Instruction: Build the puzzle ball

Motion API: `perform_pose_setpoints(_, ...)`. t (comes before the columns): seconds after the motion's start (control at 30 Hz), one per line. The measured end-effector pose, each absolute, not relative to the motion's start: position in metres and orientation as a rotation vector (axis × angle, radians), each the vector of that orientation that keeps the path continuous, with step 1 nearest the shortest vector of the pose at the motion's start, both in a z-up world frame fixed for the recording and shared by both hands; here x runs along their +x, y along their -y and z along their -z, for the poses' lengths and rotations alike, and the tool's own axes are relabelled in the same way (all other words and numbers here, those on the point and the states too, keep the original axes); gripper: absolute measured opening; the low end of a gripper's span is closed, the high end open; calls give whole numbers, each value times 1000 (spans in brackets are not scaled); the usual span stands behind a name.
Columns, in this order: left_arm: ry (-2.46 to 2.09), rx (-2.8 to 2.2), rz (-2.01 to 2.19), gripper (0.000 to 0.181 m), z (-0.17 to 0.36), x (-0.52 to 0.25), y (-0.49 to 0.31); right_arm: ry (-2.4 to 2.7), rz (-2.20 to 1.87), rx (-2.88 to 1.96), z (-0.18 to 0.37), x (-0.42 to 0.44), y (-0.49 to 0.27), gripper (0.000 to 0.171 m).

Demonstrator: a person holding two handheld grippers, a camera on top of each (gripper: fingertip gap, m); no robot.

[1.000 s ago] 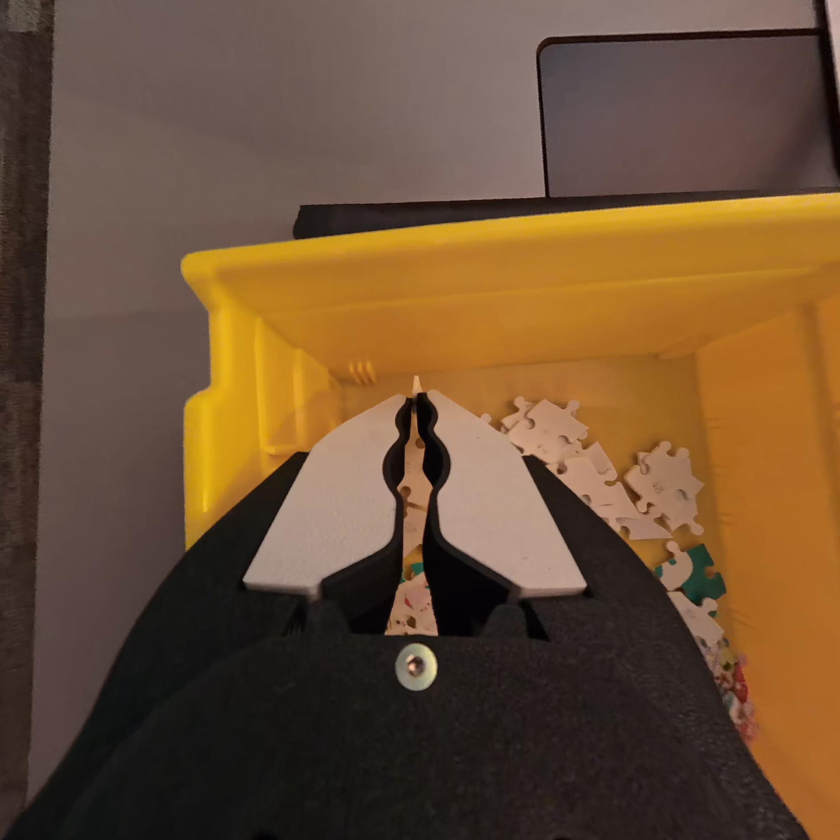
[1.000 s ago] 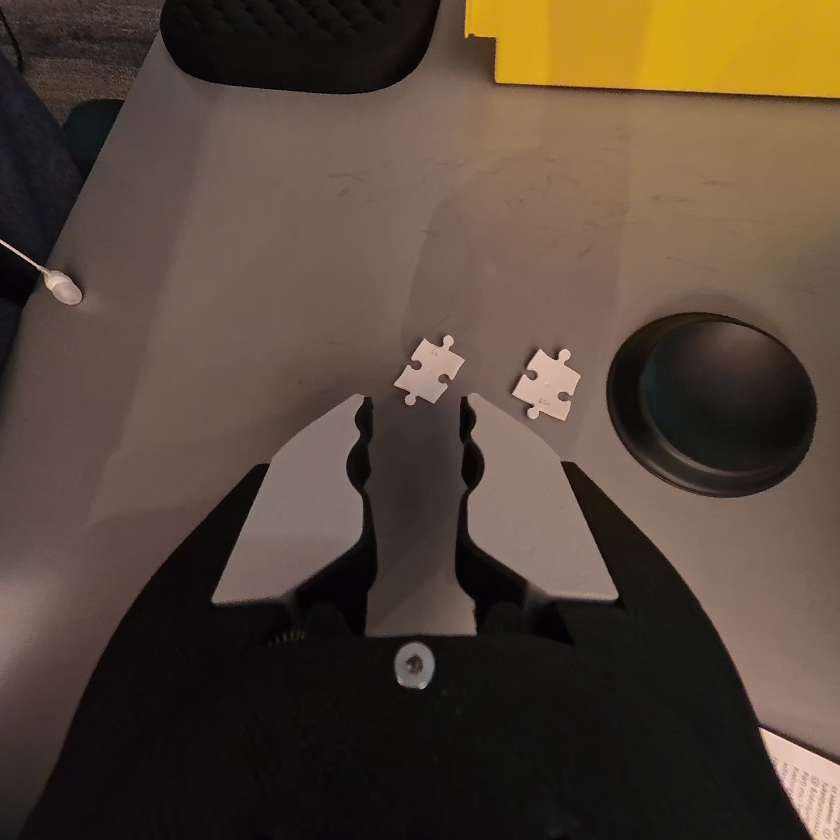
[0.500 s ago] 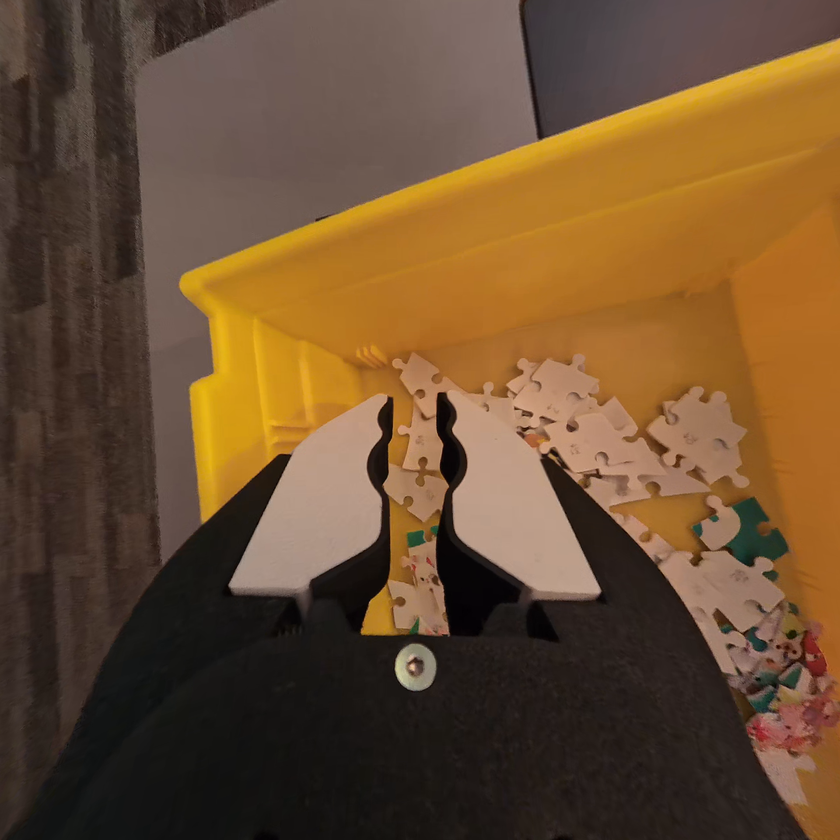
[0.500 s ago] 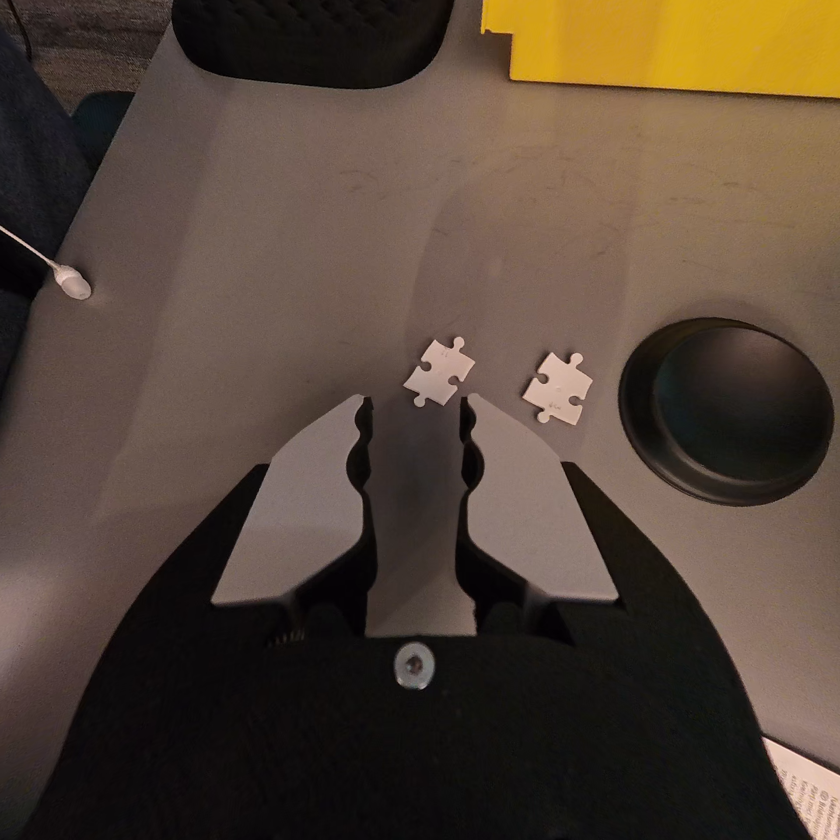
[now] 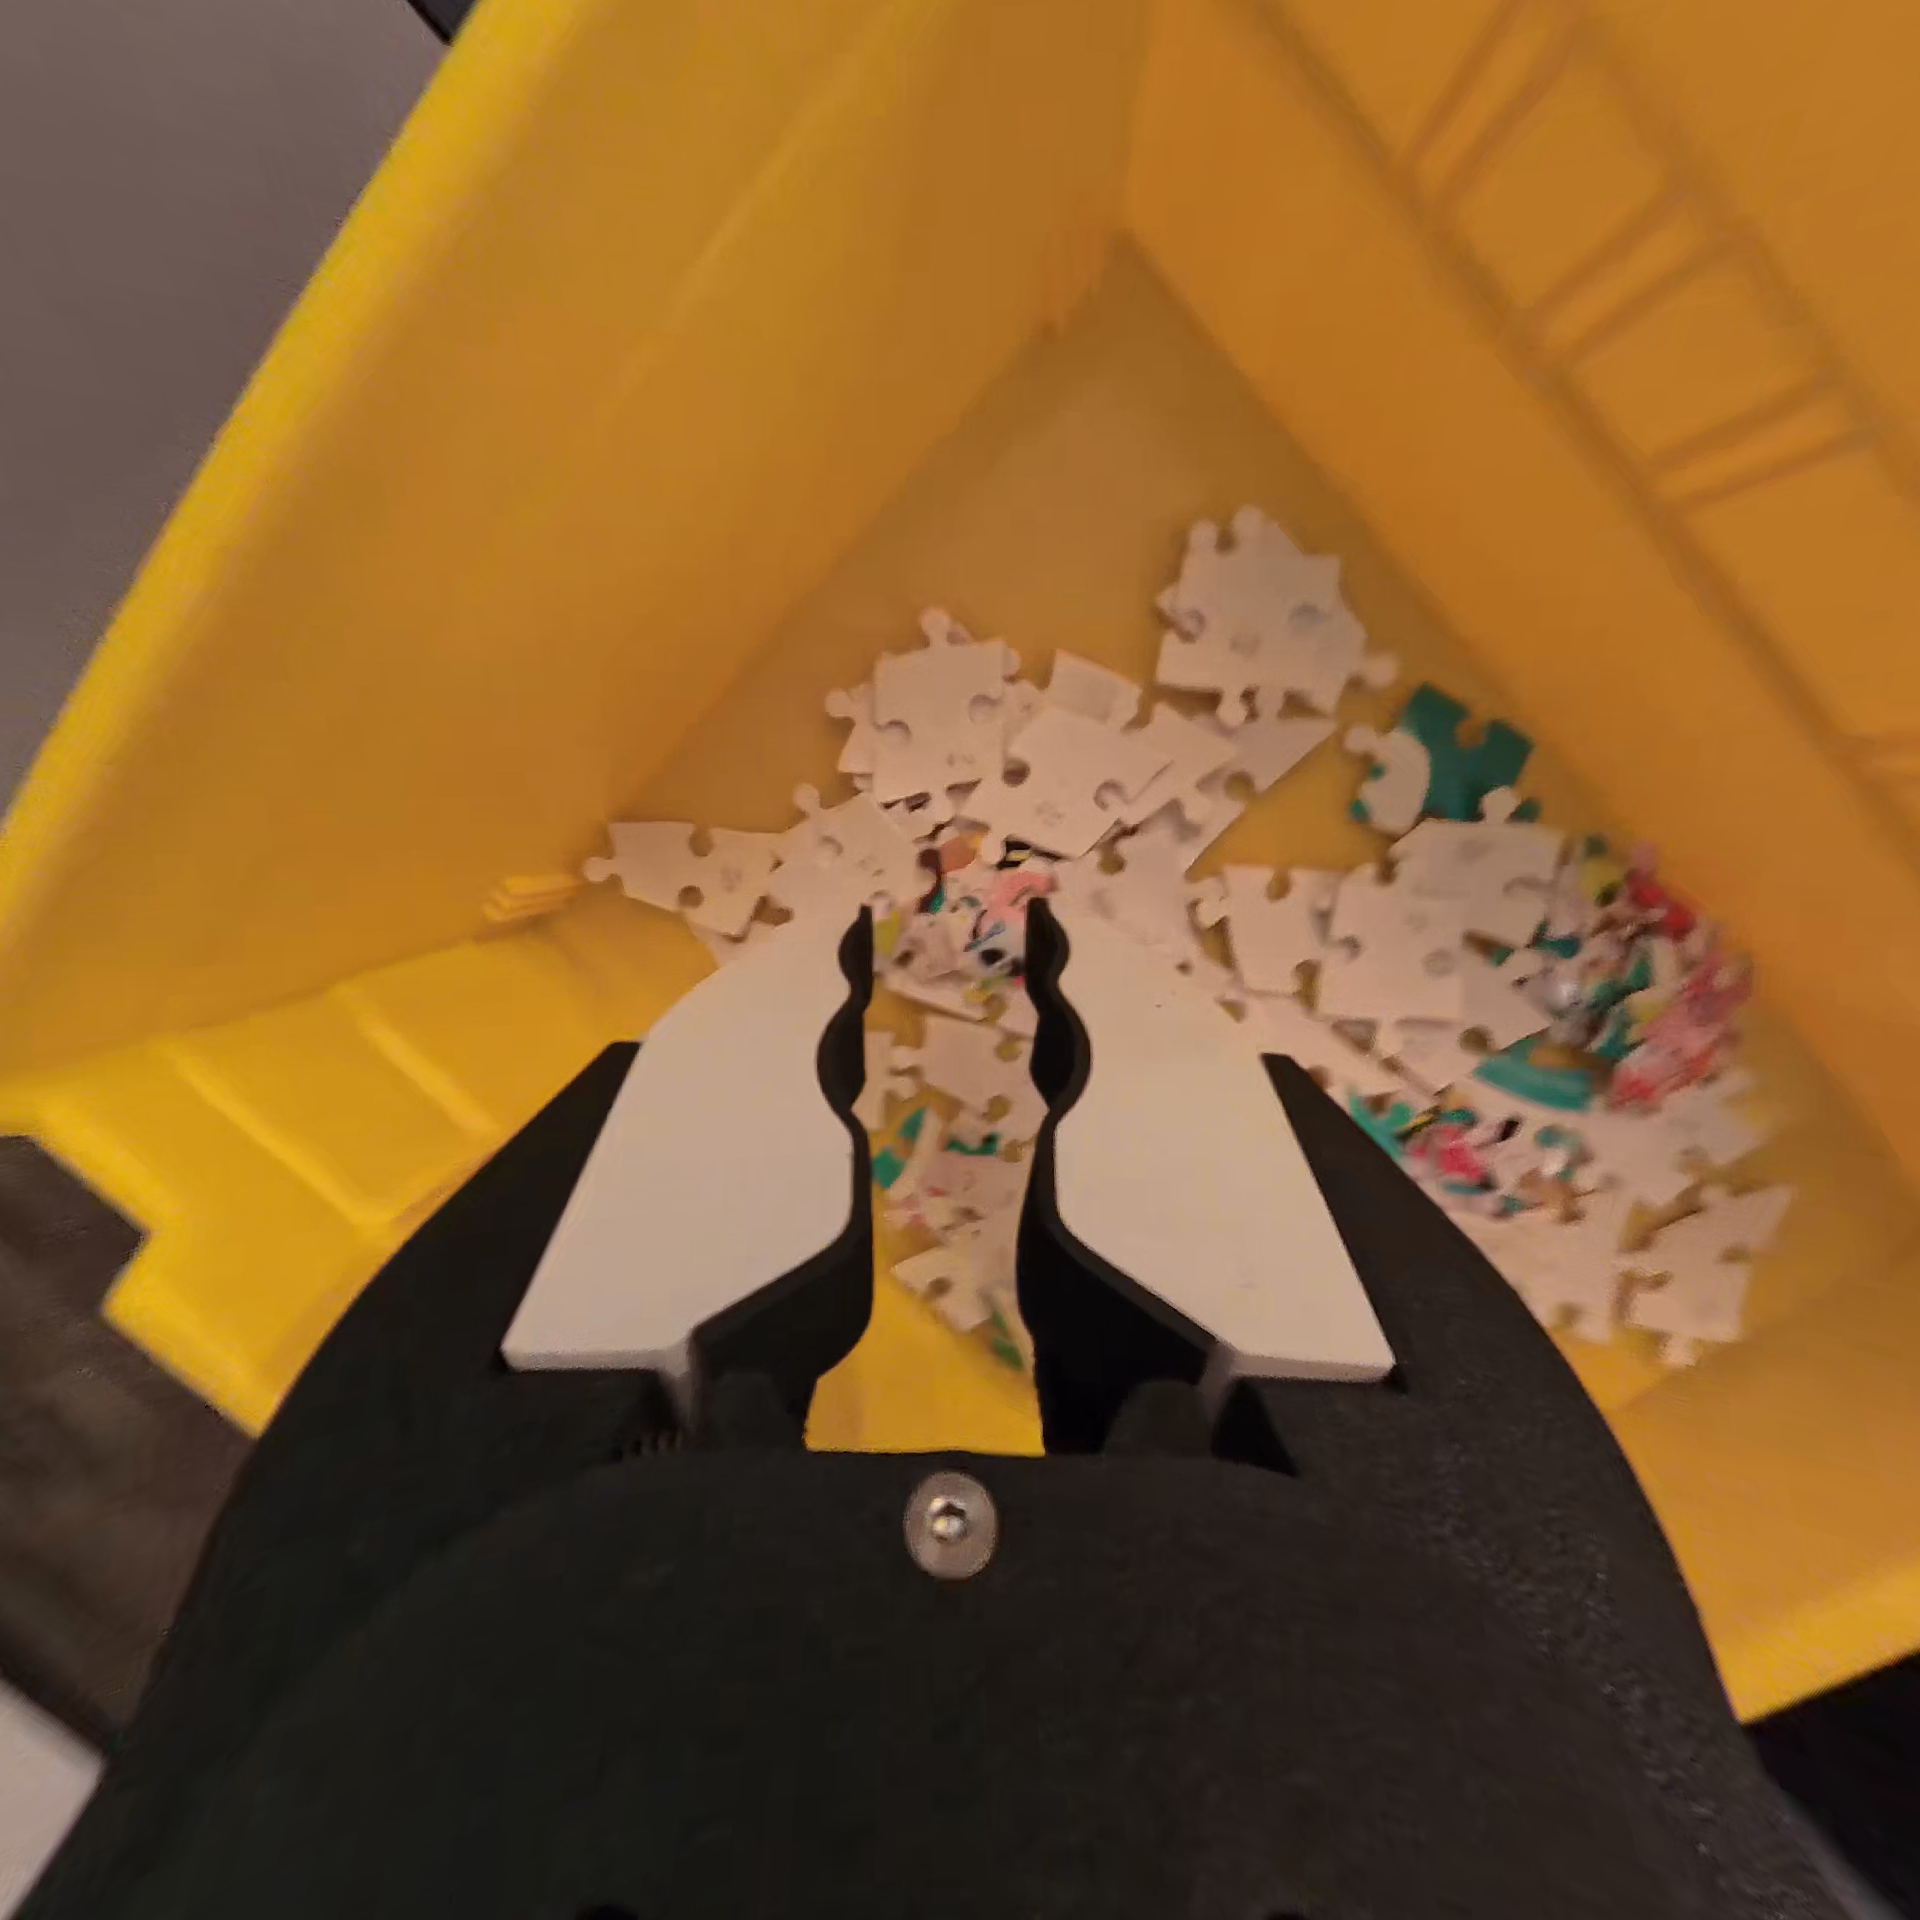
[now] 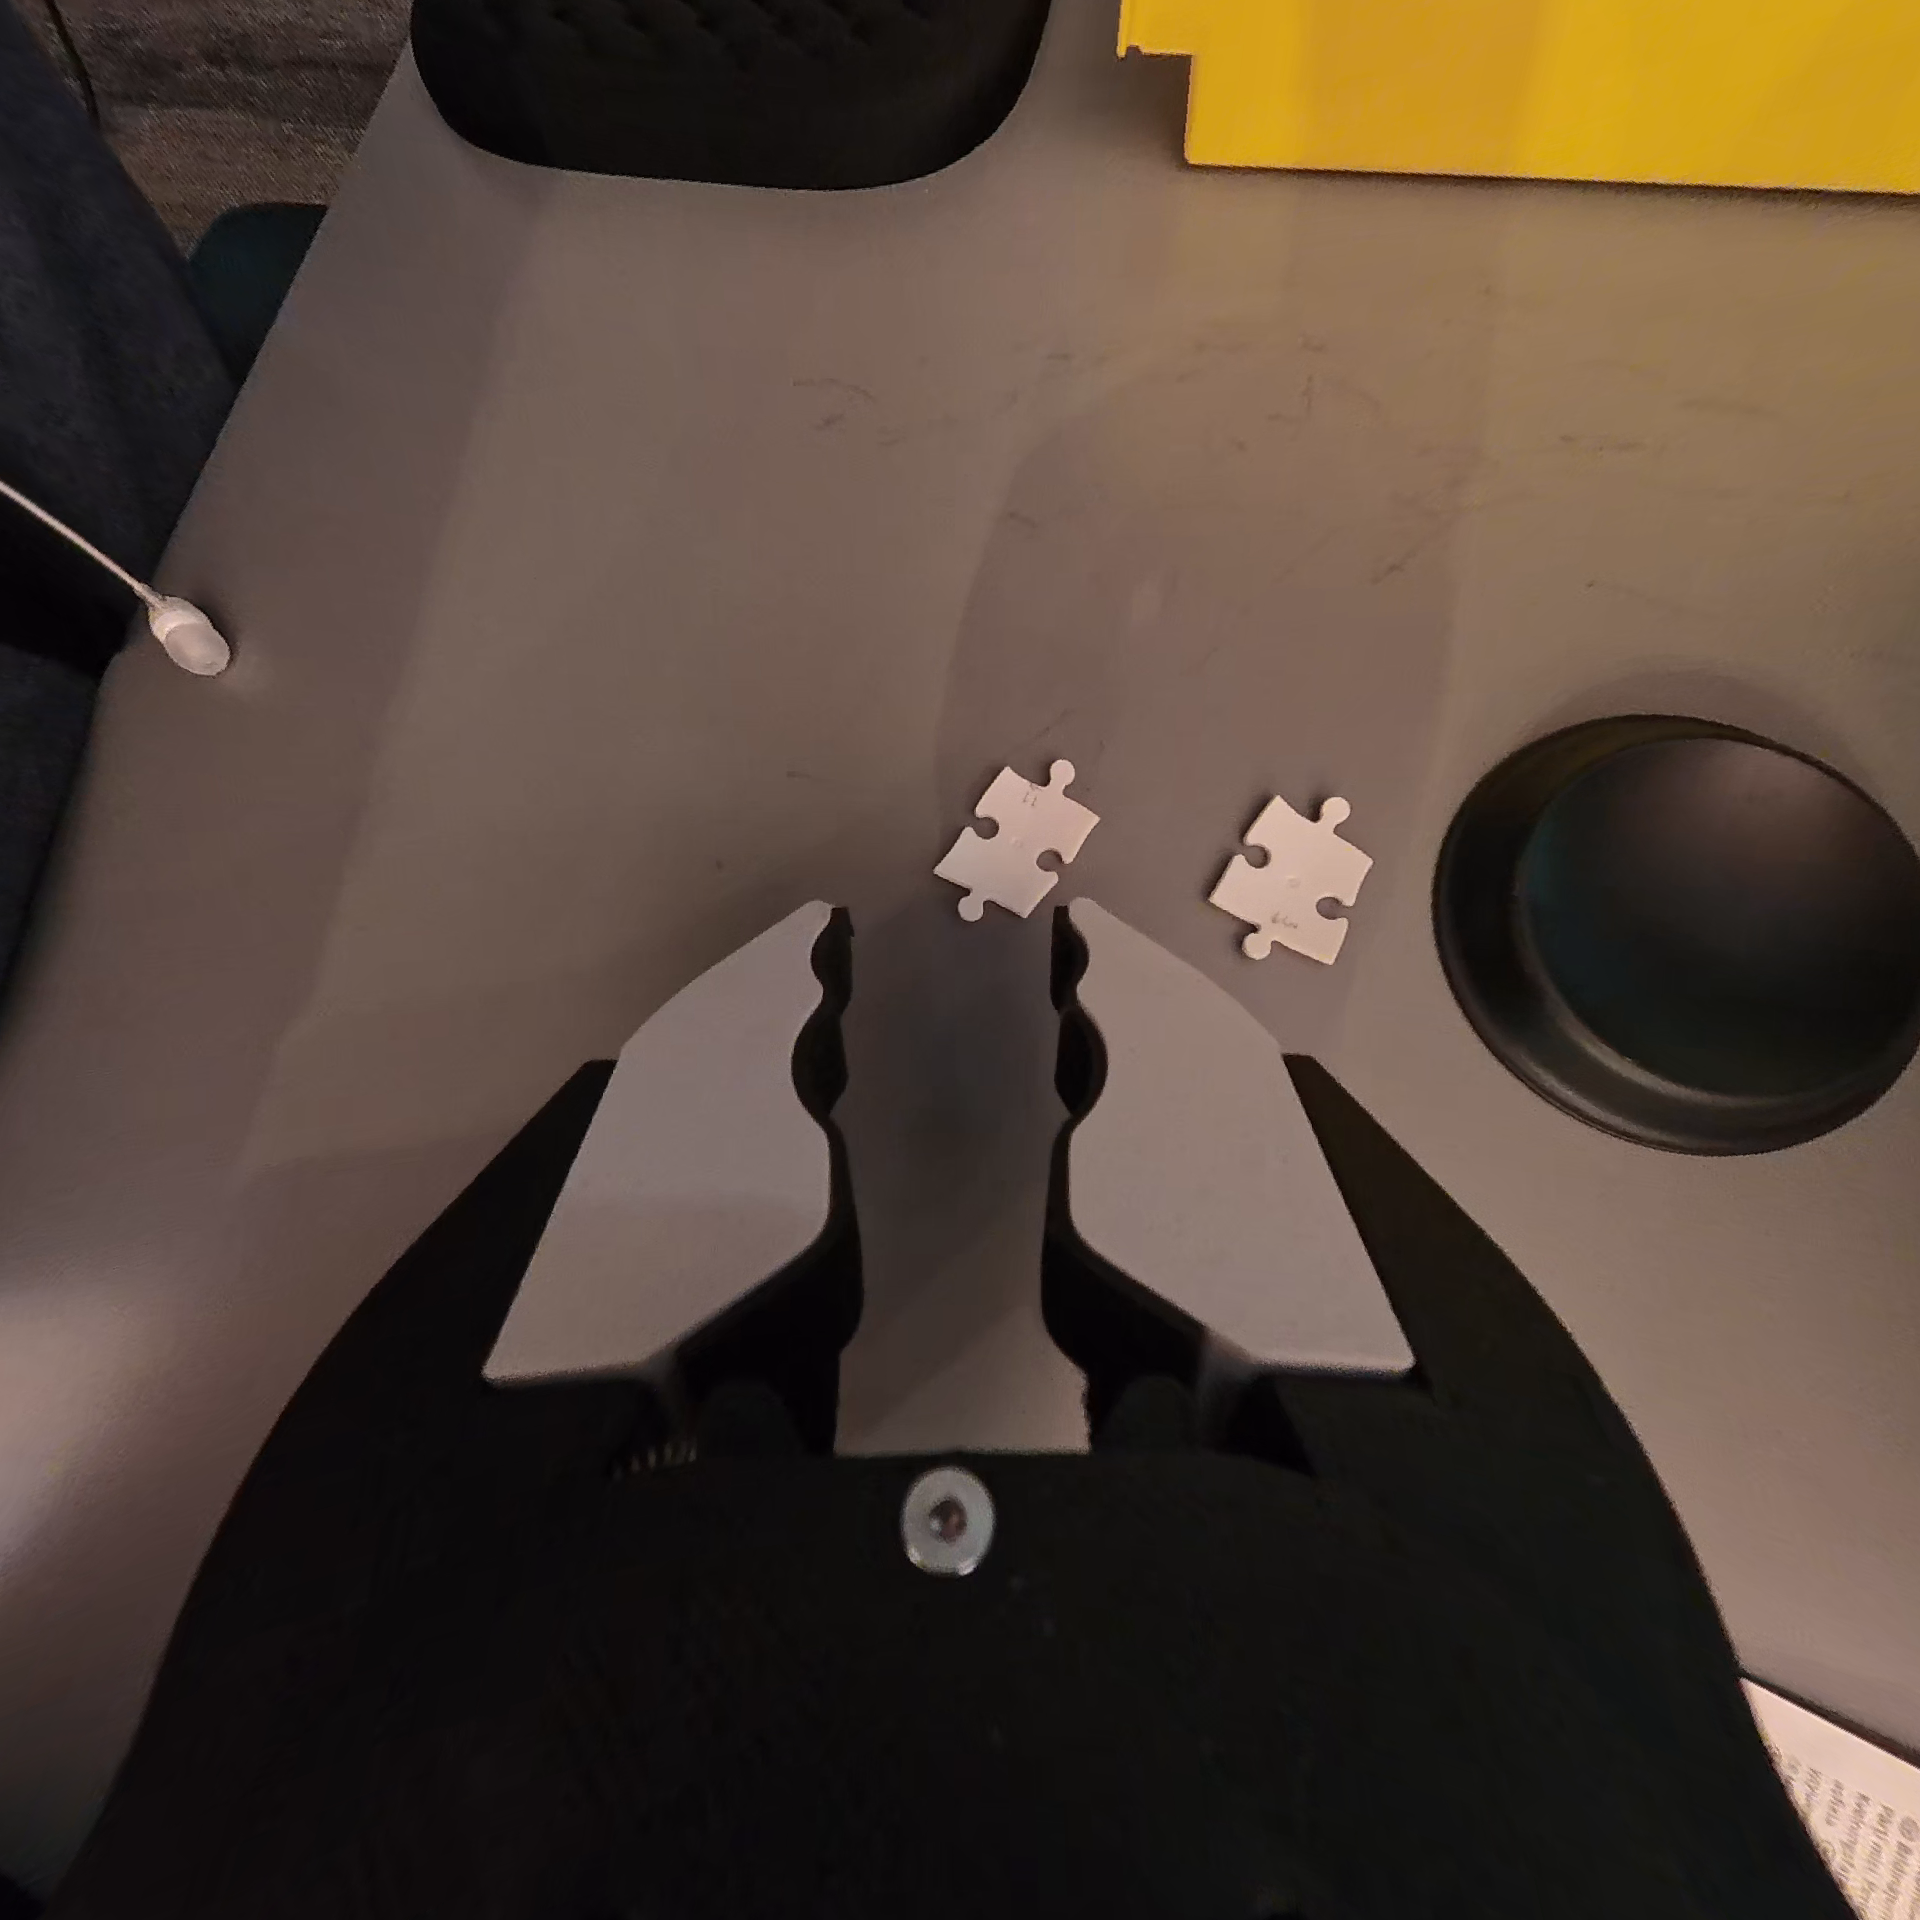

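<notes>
In the left wrist view my left gripper (image 5: pixel 948 914) is open and empty, pointing down into a yellow bin (image 5: pixel 644 436) over a heap of puzzle pieces (image 5: pixel 1226 935), most white side up, some printed side up. In the right wrist view my right gripper (image 6: pixel 948 914) is open and empty just above the grey table (image 6: pixel 727 499). Two white puzzle pieces lie face down ahead of it: one (image 6: pixel 1018 840) just beyond the fingertips, the other (image 6: pixel 1294 878) further right.
A round black dish (image 6: pixel 1704 925) sits on the table at the right. The yellow bin's outer wall (image 6: pixel 1538 94) is at the back right, a black padded thing (image 6: pixel 717 83) at the back. A white cable end (image 6: pixel 192 639) lies at the left edge. A printed paper (image 6: pixel 1839 1797) is at bottom right.
My left gripper has opened and dropped a piece, then swung deeper into the bin over the heap. The right gripper stays open and has drifted slightly left.
</notes>
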State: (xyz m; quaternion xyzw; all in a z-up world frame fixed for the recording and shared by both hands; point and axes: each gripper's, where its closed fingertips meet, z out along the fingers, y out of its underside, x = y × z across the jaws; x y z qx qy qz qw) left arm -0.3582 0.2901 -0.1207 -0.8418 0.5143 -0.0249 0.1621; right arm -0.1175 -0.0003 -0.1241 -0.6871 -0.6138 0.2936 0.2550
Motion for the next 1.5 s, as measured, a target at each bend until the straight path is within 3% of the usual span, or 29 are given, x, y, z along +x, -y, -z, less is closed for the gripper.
perform_pose_setpoints(0.13, -1660, -2362, 65, 38, 125, -361, -288, 1666, -800, -1866, 124, -118, 1, 38)
perform_pose_setpoints(0.43, -1880, -2334, -49, 38, 138, -368, -285, 1665, -806, -1866, 124, -117, 1, 38)
perform_pose_setpoints(1.0, -1894, -2346, 4, 5, 138, -365, -270, 1676, -804, -1867, 125, -117, 2, 38)
perform_pose_setpoints(1.5, -1929, -2256, -24, 2, 135, -365, -231, 1680, -797, -1871, 126, -117, 1, 38)
